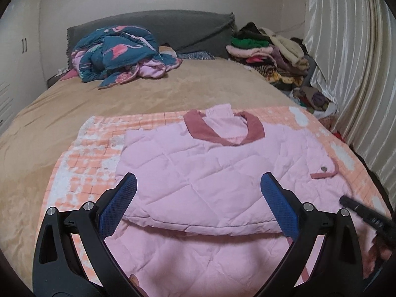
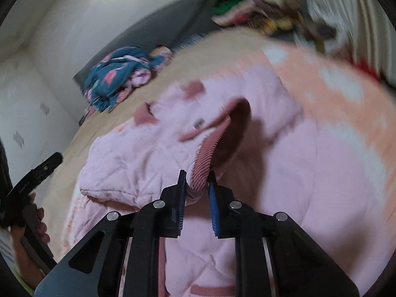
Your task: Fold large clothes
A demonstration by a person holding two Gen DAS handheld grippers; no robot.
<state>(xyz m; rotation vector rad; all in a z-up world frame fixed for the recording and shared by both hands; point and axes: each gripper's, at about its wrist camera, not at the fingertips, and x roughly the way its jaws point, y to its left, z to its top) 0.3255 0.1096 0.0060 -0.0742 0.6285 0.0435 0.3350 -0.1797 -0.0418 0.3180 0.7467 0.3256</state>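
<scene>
The pink quilted jacket (image 1: 198, 173) is lying back-up on an orange checked blanket (image 1: 94, 143) spread over the bed (image 1: 74, 104), collar pointing away from the grippers and the left side already turned in. The left gripper (image 1: 198, 203) is hovering just above the jacket with its jaws spread wide and nothing between the blue pads (image 1: 118, 210); the folded edge of the garment is lying directly below and between them. The right gripper (image 2: 196, 195) is pinching the ribbed dusty-pink cuff (image 2: 205, 158) of the right sleeve, jaws pressed in on the fabric, with the sleeve arching up and away ahead of it; that view is smeared by motion blur.

The step in hand looks like the sleeve fold: the right sleeve is being carried across the jacket body toward the left gripper's side. The next move probably calls for laying the cuff flat over the back panel, level with the other folded edge, then letting go without dragging the fabric. The free left gripper could be pressing the body down so the quilted layers do not slide, since this padded cloth is likely to spring back
</scene>
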